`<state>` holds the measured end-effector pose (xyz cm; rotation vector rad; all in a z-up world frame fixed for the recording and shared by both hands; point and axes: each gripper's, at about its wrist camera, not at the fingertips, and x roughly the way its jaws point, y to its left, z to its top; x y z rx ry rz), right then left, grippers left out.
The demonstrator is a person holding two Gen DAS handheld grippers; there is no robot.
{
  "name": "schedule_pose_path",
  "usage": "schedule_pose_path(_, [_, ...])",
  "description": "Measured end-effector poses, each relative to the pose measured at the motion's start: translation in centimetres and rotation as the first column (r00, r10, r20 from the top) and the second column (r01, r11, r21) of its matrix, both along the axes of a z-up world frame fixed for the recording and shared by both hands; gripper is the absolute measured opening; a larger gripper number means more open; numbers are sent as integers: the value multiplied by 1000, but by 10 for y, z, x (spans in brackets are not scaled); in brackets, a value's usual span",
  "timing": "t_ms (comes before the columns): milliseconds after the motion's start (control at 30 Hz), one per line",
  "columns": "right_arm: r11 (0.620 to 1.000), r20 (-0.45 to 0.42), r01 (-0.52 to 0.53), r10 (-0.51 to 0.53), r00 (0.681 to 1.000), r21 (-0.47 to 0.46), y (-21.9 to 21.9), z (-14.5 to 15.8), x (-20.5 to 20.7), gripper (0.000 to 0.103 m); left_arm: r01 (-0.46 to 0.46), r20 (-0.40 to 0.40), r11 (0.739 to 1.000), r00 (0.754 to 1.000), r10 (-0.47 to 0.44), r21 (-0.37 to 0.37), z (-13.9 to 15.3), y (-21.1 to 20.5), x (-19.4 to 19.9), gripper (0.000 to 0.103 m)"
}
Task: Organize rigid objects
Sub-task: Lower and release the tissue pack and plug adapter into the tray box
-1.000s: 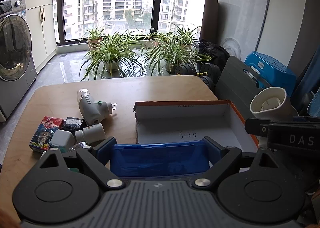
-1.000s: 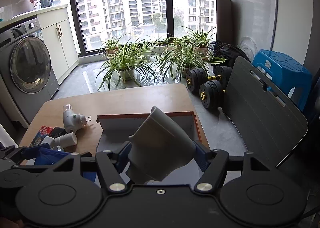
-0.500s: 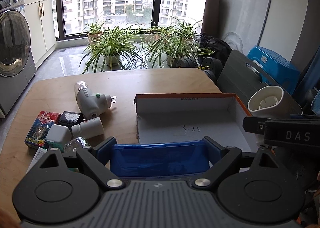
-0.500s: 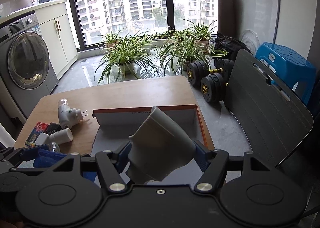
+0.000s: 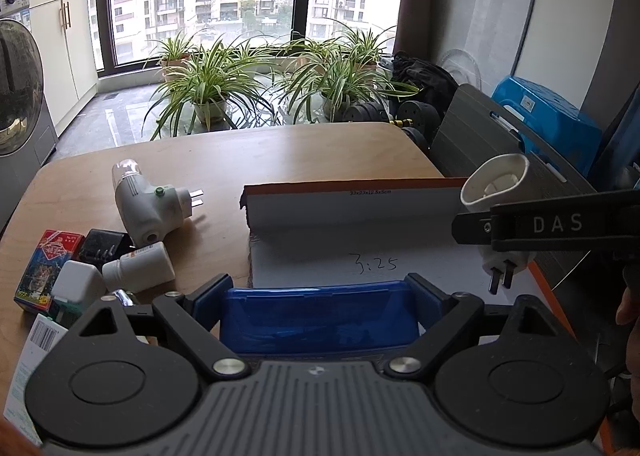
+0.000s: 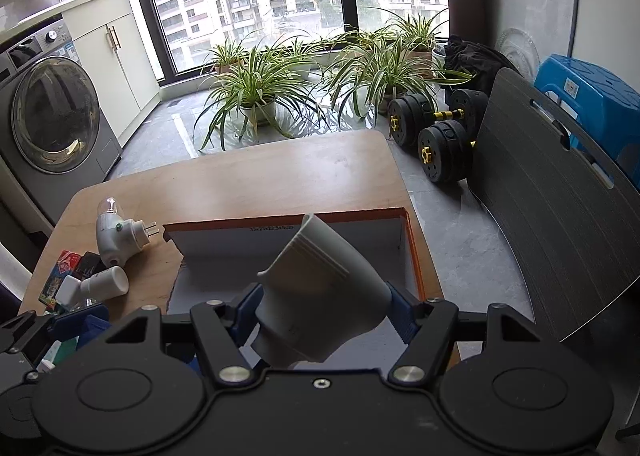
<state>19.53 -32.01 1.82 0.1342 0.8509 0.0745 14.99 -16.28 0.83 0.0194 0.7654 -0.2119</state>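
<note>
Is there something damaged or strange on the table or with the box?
Yes. The cardboard box has a torn, ragged left edge: its left wall looks ripped away, so that side is open. Handwritten figures are scrawled on its floor. Beside it, the small items lie in an untidy heap. Nothing looks spilled.

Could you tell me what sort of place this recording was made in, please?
Most likely a home utility or laundry room in a high-rise flat: a washing machine beside white cabinets, potted spider plants at tall windows, and dumbbells on the floor.
</note>
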Motion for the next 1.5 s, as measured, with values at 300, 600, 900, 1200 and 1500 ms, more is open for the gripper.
schedule_pose_path(300, [1000,-41,-2,2,999,-15,1,-14,28,80,17,-2,1000,1000,-17,-15,-11,-11,24,94])
schedule_pose_path(600, [1000,-37,13,-13,999,-2,-4,-15,37,82,48,2,995,999,-48,-91,-16,-16,41,98])
schedule_pose_path(900, [998,69,65,-63,996,-23,-14,15,2,83,24,14,995,1000,-23,-94,3,-12,27,103])
schedule_pose_path(1200, [996,153,83,-88,984,38,-17,39,-53,86,-27,9,999,1000,27,-40,26,8,-2,103])
schedule_pose_path(1500, [995,151,87,-92,984,40,5,34,-92,91,-62,10,998,998,62,-25,35,29,-34,103])
